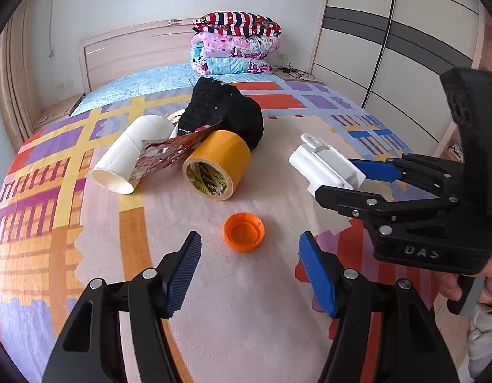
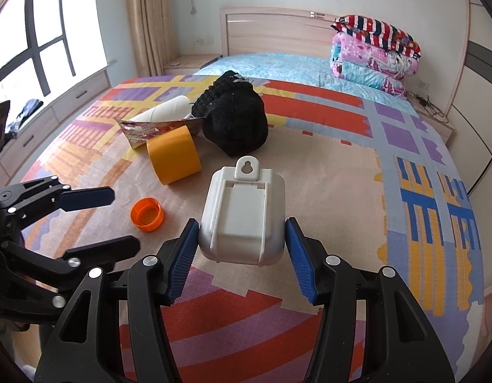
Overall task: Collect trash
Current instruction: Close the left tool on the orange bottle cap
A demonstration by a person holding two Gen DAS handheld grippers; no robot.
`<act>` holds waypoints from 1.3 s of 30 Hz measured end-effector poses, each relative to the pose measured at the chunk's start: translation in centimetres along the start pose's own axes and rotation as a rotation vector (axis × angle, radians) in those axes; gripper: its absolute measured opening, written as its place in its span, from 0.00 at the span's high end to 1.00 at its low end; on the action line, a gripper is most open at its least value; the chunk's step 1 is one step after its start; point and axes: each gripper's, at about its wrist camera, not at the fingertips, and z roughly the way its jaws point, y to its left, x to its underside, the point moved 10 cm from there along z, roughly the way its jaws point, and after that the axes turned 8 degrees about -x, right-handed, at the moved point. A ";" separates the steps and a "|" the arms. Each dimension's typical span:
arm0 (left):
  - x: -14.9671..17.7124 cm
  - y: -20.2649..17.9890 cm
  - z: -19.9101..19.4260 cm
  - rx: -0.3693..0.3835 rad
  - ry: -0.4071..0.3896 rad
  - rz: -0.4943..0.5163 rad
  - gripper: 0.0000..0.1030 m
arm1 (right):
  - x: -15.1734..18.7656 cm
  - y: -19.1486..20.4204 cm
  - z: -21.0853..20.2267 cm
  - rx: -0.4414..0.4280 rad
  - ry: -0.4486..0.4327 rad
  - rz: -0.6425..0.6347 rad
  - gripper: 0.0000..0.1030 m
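Observation:
An orange bottle cap [image 1: 244, 231] lies open side up on the bed, just beyond my open left gripper [image 1: 249, 250]; it also shows in the right wrist view [image 2: 147, 214]. My right gripper [image 2: 241, 239] is closed on a white plastic box [image 2: 242, 215] with a hanging tab, held above the bed; this box also shows in the left wrist view [image 1: 325, 167]. A yellow tape roll [image 1: 217, 164], a white paper cup [image 1: 131, 154], a red printed wrapper [image 1: 169, 151] and a black knitted item [image 1: 226, 116] lie further back.
The bed is covered by a colourful patterned sheet [image 1: 70, 191]. Folded quilts [image 1: 236, 44] are stacked by the headboard. A wardrobe [image 1: 389, 41] stands to the right, a window sill with drawers [image 2: 64, 95] to the left.

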 end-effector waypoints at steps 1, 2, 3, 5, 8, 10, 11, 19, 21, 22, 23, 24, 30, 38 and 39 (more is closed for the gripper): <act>-0.1 0.0 0.2 -0.007 -0.001 0.004 0.40 | 0.0 0.0 0.0 0.000 -0.002 -0.001 0.47; -0.2 0.0 0.3 -0.018 -0.005 0.007 0.40 | 0.0 0.0 -0.1 0.001 -0.002 -0.002 0.47; -0.4 0.1 0.4 -0.038 -0.012 0.013 0.40 | 0.0 0.0 -0.1 0.002 -0.002 -0.004 0.47; -0.5 -0.1 0.7 -0.049 -0.010 0.027 0.40 | -0.1 0.0 -0.2 0.002 -0.005 -0.006 0.47; -0.5 -0.1 1.3 -0.053 0.004 0.031 0.40 | -0.1 -0.1 -0.3 0.001 -0.008 -0.005 0.47; -0.5 -0.1 1.6 -0.053 0.008 0.031 0.41 | -0.1 -0.1 -0.4 0.001 -0.010 -0.003 0.47; -0.4 -0.1 1.7 -0.052 0.008 0.029 0.42 | -0.1 -0.1 -0.5 -0.002 -0.011 -0.002 0.47; -0.3 -0.2 2.6 -0.064 0.026 0.017 0.68 | -0.2 -0.4 -0.9 0.023 -0.021 -0.018 0.47; -0.3 -0.2 2.6 -0.069 0.023 0.024 0.72 | -0.2 -0.4 -0.9 0.014 -0.020 -0.012 0.47; -0.2 -0.4 2.6 -0.070 0.021 0.036 0.72 | -0.2 -0.4 -0.9 0.013 -0.021 -0.011 0.47; -0.2 -0.5 2.6 -0.068 0.021 0.042 0.72 | -0.2 -0.4 -1.0 0.014 -0.022 -0.013 0.47; -0.1 -0.5 2.5 -0.066 0.021 0.043 0.72 | -0.2 -0.4 -1.0 0.014 -0.023 -0.014 0.47; 0.2 -0.7 1.7 -0.054 0.011 0.037 0.72 | -0.2 0.3 -1.6 0.004 -0.027 -0.024 0.47; 0.8 -0.8 -1.0 -0.031 -0.018 0.024 0.72 | 0.5 1.9 -2.9 -0.013 -0.032 -0.048 0.47; 0.8 -0.8 -1.4 -0.029 -0.022 0.023 0.72 | 0.7 2.1 -3.2 -0.014 -0.032 -0.052 0.47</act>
